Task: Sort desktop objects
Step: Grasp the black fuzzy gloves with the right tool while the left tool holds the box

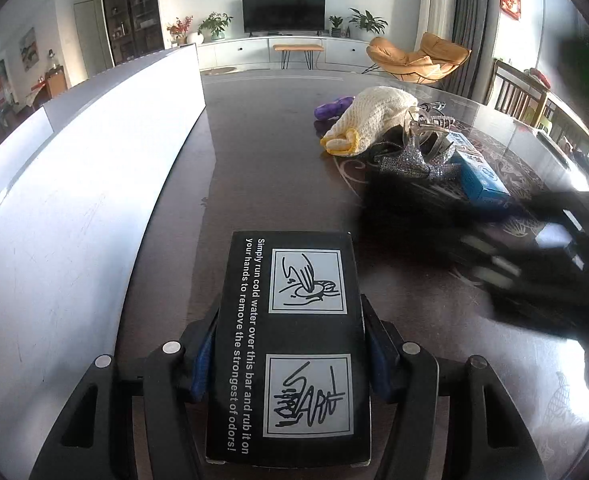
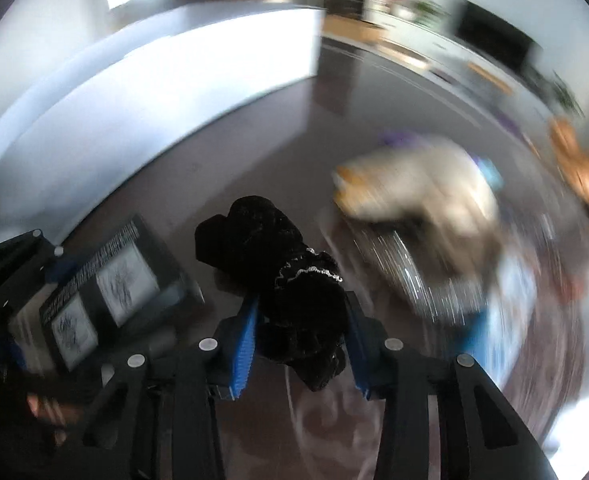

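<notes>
Sorting looks mid-way, judging by how things lie: both grippers are loaded and a pile is left on the tabletop (image 1: 278,152). Left gripper (image 1: 290,364) has its fingers (image 1: 202,368) closed onto the long sides of a black box (image 1: 294,344) w/ white instruction text and two line drawings; box sits flat between the blue pads, nose pointing fwd, seemingly just above the dark tabletop, can't tell if touching. Right gripper (image 2: 300,344) fingers (image 2: 244,344) are narrowed around a black velvety cloth item (image 2: 278,280) w/ a silvery trim band, bunched and sticking out ahead of the pads; held off the surface as far as can be told, view is heavily motion-blurred. A white bin (image 1: 106,152) w/ a long wall runs along the left of the tabletop; its inside isn't visible, so nothing can be said abt what's already sorted. Left to do, by judgement: the pile well to the right — cream knit cloth (image 1: 370,116) w/ yellow edge, purple item (image 1: 332,106) behind it, glittery silver piece (image 1: 418,162), clear plastic bits, blue box (image 1: 480,174) — all touching or overlapping. Right gripper shows in left view only as a dark blur near the pile. Likely next: drop both held items in the white bin, then return for the pile.
</notes>
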A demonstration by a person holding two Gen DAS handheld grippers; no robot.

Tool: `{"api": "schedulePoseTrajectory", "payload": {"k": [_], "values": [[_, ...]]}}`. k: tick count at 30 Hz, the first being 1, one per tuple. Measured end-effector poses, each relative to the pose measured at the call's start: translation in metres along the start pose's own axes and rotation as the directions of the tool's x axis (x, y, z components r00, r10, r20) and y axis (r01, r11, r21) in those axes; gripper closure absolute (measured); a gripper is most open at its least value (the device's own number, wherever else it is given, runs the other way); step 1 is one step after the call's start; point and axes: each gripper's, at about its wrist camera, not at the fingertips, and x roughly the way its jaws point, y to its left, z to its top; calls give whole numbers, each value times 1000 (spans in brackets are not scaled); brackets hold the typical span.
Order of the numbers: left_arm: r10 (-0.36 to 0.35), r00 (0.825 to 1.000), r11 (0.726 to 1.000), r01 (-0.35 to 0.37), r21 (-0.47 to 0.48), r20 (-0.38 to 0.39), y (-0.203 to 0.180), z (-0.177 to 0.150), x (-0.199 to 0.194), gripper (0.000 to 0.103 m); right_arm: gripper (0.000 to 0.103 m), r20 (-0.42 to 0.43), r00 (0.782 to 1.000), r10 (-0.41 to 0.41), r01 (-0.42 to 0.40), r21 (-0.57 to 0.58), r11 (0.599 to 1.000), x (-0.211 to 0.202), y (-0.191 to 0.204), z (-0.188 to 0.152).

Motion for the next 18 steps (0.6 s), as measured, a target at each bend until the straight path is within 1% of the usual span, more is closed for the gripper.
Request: {"api": "schedulePoseTrajectory", "payload": {"k": [1,2,3,4,5,7,8,9,10,11,13,14,15,16,17,18], "values": [[0,1000,1000,0,0,0,0,0,0,43,62,9,1000,-8,7,84,996,-14,-10,-22],[0,1000,1000,0,0,0,0,0,0,43,62,21,999,-24,21,137,990,-27,-18,-41],[-2,1000,1000,2,2,1,0,0,0,44,62,45,997,-61,51,189,981,-47,-25,-69],[-5,1000,1000,5,8,1,-2,0,0,44,62,63,993,-98,82,217,973,-63,-30,-89],[-7,1000,1000,7,19,0,-5,0,0,44,62,74,989,-124,104,235,967,-72,-34,-102],[-37,999,999,37,7,3,-11,1,0,44,62,93,980,-175,144,271,952,-91,-44,-129],[-41,999,999,41,14,2,-18,3,1,44,60,96,979,-180,146,288,947,-93,-45,-141],[-45,999,999,45,29,1,-26,3,1,44,59,94,980,-175,139,304,943,-94,-50,-148],[-62,998,997,62,52,0,-38,4,3,44,55,97,981,-166,127,324,938,-94,-58,-152],[-74,997,995,74,72,-2,-47,4,3,44,51,98,982,-164,124,328,937,-92,-64,-143],[-88,996,990,88,114,-5,-61,7,5,42,34,91,979,-180,144,309,940,-87,-69,-143],[-94,996,988,94,122,-7,-65,10,7,40,30,85,978,-188,156,293,943,-84,-66,-144],[-97,995,987,98,124,-11,-66,12,9,34,24,85,977,-195,166,269,949,-81,-65,-142],[-100,995,988,101,120,-16,-66,15,8,27,21,80,977,-195,169,261,950,-78,-62,-140],[-100,995,988,102,117,-22,-66,17,10,23,19,75,978,-196,171,252,952,-76,-60,-138],[-96,995,988,99,120,-28,-68,19,13,17,11,68,979,-191,170,243,955,-67,-59,-131]]}}
